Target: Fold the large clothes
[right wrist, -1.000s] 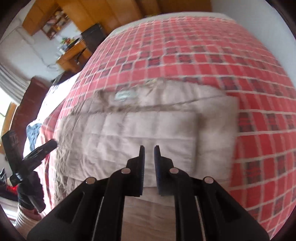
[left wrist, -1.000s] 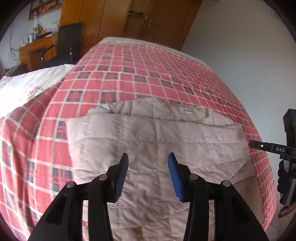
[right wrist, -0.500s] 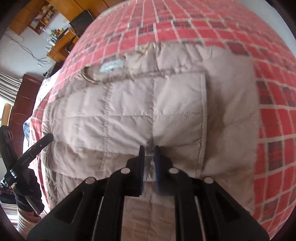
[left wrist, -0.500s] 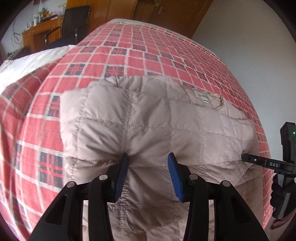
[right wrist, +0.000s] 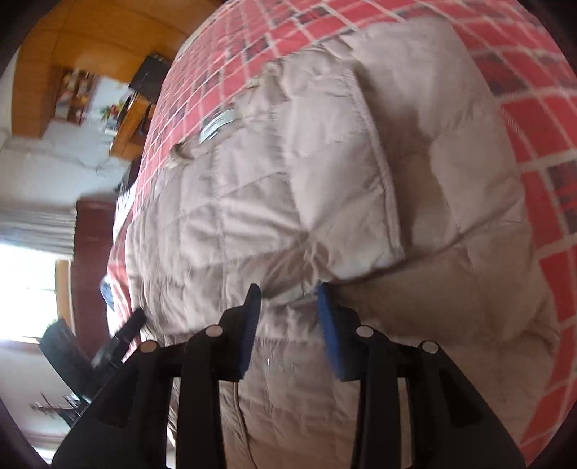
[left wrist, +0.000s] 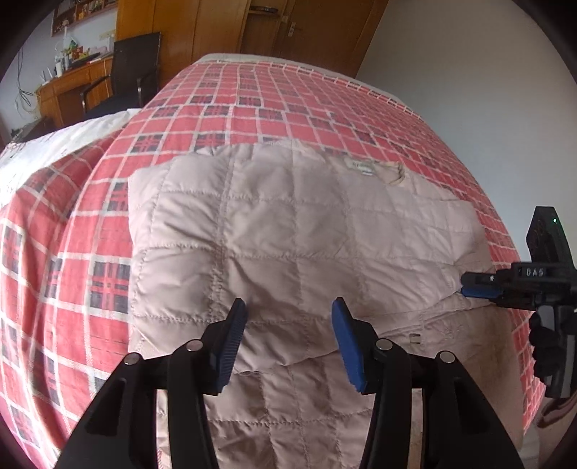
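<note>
Left wrist view: the left gripper point(left wrist: 288, 317) is hovering with its blue-padded fingers point(left wrist: 230, 342) spread wide and gripping nothing; the folded edge of the quilted beige jacket point(left wrist: 288, 223) is lying between and just beyond the fingertips, and whether the pads are touching the cloth cannot be told. The jacket is lying ahead of the gripper and running beneath it, spread on the red checked bedspread point(left wrist: 72, 252); its neck label point(left wrist: 361, 166) is showing far ahead and slightly right. To the far right of the gripper, the right gripper point(left wrist: 468, 283) is reaching sideways to the jacket's right edge, with a dark-gloved hand point(left wrist: 544, 342) below it. Far ahead to the left, a black chair point(left wrist: 133, 68) is standing beside a wooden desk point(left wrist: 65, 90), and wooden wardrobe doors point(left wrist: 252, 29) are closing the background. Right wrist view (blurred and tilted): the right gripper point(right wrist: 288, 306) is holding its fingers point(right wrist: 330, 332) moderately apart, with a puckered ridge of the jacket point(right wrist: 288, 180) sitting in the gap at the tips; no firm grasp is visible. The upper folded layer is ending just ahead of the gripper, and a lower layer is spreading to the right and beneath it. The label point(right wrist: 216, 124) is lying ahead to the left, the bedspread point(right wrist: 541, 144) is showing to the right, and the left gripper point(right wrist: 122, 335) is appearing as a dark shape at the lower left, at the jacket's edge.
</note>
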Demonstrator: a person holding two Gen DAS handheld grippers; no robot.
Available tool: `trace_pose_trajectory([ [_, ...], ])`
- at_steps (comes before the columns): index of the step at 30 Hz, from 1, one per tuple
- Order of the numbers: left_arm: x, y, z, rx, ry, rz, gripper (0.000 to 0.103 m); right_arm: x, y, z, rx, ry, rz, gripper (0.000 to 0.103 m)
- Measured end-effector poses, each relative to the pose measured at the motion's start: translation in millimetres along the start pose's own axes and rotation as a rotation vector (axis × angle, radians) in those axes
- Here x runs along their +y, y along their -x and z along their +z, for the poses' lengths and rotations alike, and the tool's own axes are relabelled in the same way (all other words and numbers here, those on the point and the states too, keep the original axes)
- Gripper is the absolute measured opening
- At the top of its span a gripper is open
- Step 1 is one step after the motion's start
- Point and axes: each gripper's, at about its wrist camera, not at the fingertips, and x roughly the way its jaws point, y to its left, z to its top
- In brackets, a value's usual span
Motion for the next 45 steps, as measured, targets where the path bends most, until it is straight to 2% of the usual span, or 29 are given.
trace_pose_trajectory([
  [2, 3, -6, -2, 0.011, 0.014, -0.003, 0.05, -4, -2, 3, -0.006, -0.024, 0.028, 0.029],
  [3, 4, -6, -3, 0.011, 0.016, -0.003, 0.05, -4, -1, 4, -0.011, -0.027, 0.028, 0.018],
  [6, 4, -6, -4, 0.009, 0.011, -0.006, 0.05, -6, 7, 2, -0.039, -0.014, 0.023, 0.009],
  [9, 7, -13, -5, 0.026, 0.022, -0.015, 0.05, -9, 10, -2, -0.05, -0.017, -0.013, 0.006],
  [14, 2, -12, -5, 0.039, -0.002, 0.014, 0.05, -7, -1, 1, -0.045, 0.019, -0.046, 0.006],
  [19, 12, 34, -14, 0.052, 0.011, -0.011, 0.051, 7, 40, -20, -0.09, 0.146, -0.059, 0.018],
  [21, 24, 57, -28, 0.069, 0.02, -0.005, 0.058, 8, 58, -35, -0.097, 0.197, -0.061, 0.031],
  [24, 46, 86, -58, 0.12, 0.033, 0.027, 0.06, 3, 88, -72, -0.095, 0.304, -0.126, 0.037],
  [30, 75, 122, -129, 0.246, 0.104, 0.044, 0.061, -23, 118, -142, -0.035, 0.384, -0.258, 0.052],
  [34, 75, 129, -163, 0.304, 0.134, 0.028, 0.062, -52, 131, -183, 0.019, 0.359, -0.285, 0.055],
  [36, 75, 127, -177, 0.335, 0.144, 0.018, 0.062, -68, 136, -197, 0.039, 0.33, -0.294, 0.06],
  [39, 73, 126, -191, 0.361, 0.139, 0.019, 0.062, -87, 139, -212, 0.069, 0.294, -0.334, 0.06],
  [41, 74, 125, -200, 0.382, 0.135, 0.031, 0.062, -99, 140, -223, 0.088, 0.28, -0.336, 0.06],
  [45, 77, 124, -214, 0.406, 0.145, 0.005, 0.062, -116, 137, -238, 0.123, 0.267, -0.326, 0.06],
])
